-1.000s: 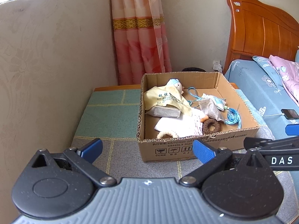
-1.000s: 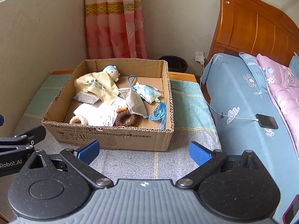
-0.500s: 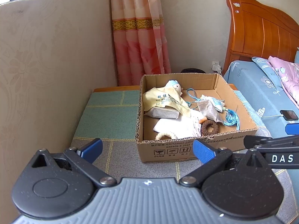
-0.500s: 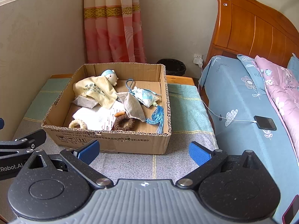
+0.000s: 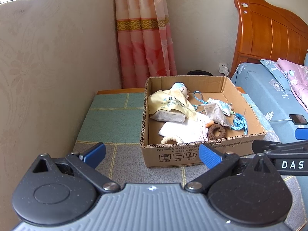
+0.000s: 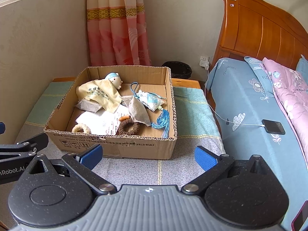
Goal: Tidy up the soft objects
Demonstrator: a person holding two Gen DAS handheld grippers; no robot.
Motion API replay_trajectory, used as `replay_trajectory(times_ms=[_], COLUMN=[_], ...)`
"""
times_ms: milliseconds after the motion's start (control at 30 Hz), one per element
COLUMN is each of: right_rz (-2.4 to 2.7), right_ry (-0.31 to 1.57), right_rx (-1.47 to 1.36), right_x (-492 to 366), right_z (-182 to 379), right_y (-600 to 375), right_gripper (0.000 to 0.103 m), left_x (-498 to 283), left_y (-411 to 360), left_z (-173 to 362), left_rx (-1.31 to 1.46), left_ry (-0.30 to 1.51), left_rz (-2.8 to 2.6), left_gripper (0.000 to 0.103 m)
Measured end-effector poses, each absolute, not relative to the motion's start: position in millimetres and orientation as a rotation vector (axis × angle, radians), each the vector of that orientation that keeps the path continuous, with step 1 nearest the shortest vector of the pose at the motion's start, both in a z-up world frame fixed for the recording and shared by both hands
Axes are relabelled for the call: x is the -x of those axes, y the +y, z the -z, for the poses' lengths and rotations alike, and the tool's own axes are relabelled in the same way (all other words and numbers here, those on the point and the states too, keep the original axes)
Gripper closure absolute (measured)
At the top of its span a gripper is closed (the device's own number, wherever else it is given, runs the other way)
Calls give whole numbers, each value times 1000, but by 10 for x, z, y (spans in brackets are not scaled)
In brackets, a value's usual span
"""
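Note:
A cardboard box [image 5: 194, 155] [image 6: 119, 146] stands on a cloth-covered table. In it lie a small doll with a blue cap [image 6: 114, 79], a yellow cloth [image 6: 100, 95], a white folded cloth [image 6: 96, 122], a brown hair tie [image 6: 128, 128], a cream ring [image 6: 81, 130], a grey pouch [image 6: 139, 112] and a blue sachet with a tassel [image 6: 152, 101]. My left gripper [image 5: 152, 154] is open and empty, short of the box's near wall. My right gripper [image 6: 148, 155] is open and empty, also in front of the box.
The table's green and grey cloth [image 5: 113, 115] runs left of the box to the wall. A bed with blue sheet [image 6: 248, 104] and a charging phone [image 6: 273, 126] lies right. A black bin [image 6: 178, 71] and pink curtain [image 6: 115, 28] stand behind.
Both grippers have pulled back and up a little from the box, so it looks smaller and farther. Nothing in the box has moved.

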State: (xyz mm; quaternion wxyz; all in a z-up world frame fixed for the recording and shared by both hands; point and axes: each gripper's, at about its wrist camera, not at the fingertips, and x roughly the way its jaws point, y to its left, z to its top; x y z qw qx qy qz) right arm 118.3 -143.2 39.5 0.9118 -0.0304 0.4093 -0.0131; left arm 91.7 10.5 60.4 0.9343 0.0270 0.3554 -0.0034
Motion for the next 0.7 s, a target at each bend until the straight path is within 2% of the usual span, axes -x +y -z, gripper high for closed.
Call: replay_trajectory(times_ms=[700], right_rz=[25], right_ry=[834], right_rx=[52], right_x=[-1147], right_z=[-421], right_y=[-1454], right_gripper=[0], left_x=[-910], left_y=[104], left_z=[-606], left_rx=[-57], left_ry=[728], left_rz=[6], left_gripper=[1])
